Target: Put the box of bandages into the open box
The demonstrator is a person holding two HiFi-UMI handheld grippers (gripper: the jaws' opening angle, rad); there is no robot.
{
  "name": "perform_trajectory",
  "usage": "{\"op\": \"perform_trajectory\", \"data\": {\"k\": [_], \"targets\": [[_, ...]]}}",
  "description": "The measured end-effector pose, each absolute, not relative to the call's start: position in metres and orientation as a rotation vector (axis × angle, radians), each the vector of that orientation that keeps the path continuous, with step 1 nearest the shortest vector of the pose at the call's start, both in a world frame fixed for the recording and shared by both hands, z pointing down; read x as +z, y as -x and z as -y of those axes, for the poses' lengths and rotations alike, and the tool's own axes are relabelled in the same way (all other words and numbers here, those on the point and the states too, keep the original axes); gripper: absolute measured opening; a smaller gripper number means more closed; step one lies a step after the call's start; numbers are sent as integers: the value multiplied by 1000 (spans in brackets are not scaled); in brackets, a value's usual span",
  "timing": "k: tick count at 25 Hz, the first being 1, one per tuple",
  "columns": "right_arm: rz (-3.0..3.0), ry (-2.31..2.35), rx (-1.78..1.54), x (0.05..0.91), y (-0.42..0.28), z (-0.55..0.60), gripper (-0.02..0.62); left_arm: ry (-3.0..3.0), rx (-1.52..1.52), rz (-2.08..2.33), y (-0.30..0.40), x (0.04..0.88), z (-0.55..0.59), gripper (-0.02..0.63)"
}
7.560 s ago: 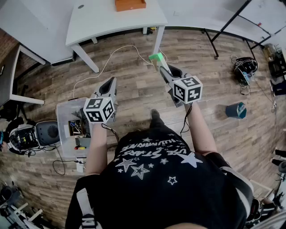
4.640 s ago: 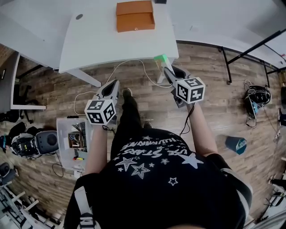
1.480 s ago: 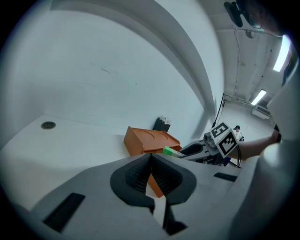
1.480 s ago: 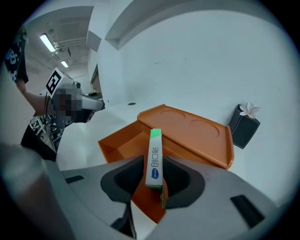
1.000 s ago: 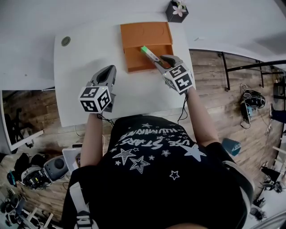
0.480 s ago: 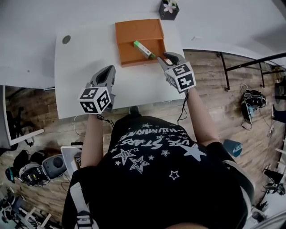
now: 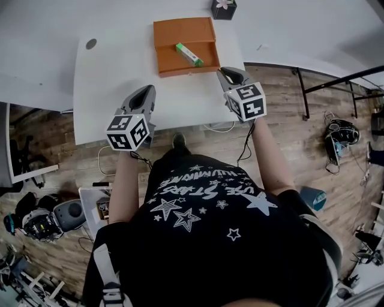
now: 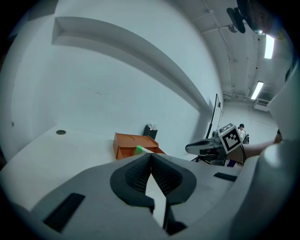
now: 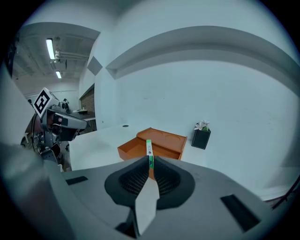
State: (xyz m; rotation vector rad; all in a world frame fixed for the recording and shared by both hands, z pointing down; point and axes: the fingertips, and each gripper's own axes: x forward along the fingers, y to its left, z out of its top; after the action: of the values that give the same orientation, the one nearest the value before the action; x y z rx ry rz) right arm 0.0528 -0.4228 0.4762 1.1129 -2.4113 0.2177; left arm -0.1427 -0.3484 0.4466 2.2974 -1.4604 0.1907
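The box of bandages (image 7: 189, 54) lies inside the open box (image 7: 171, 59), in the tray half nearer the person. It is a slim green-and-white carton. Its long axis runs on a slant: one green end points toward the worktop's far left corner, the other toward the near right, roughly at the right tongs (image 7: 228, 72). In the right gripper view the carton (image 9: 149, 149) is seen almost end-on, lined up just above the tips, but the head view shows it apart from them.

The open box is orange and sits at the far edge of the white worktop (image 7: 108, 78), right of the middle, with its flat lid half on the far side. A small dark pot with a pale flower (image 7: 223, 7) stands beyond it, by the far right corner. A round grommet (image 7: 90, 44) is set in the worktop near the far left corner, well apart from the open box.

The right tongs hover by the worktop's right edge, just beside the open box's near right corner. They are clenched on themselves, pad against pad, with the carton beyond the tips. The left tongs (image 7: 144, 91) hover over the near left part of the worktop, well apart from the open box, and are likewise clenched tip to tip (image 8: 151, 154). Bare white surface lies between them and the open box (image 8: 124, 143).

Below the near edge are wood-plank floor and a pale cable (image 7: 219, 127).
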Motion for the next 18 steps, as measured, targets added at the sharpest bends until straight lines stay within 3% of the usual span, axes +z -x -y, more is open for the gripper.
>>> {"op": "perform_trajectory", "data": {"k": [18], "targets": [[2434,-1099,240,481,-103,315,61,-2289,180,1475,90,448,244,20]]}}
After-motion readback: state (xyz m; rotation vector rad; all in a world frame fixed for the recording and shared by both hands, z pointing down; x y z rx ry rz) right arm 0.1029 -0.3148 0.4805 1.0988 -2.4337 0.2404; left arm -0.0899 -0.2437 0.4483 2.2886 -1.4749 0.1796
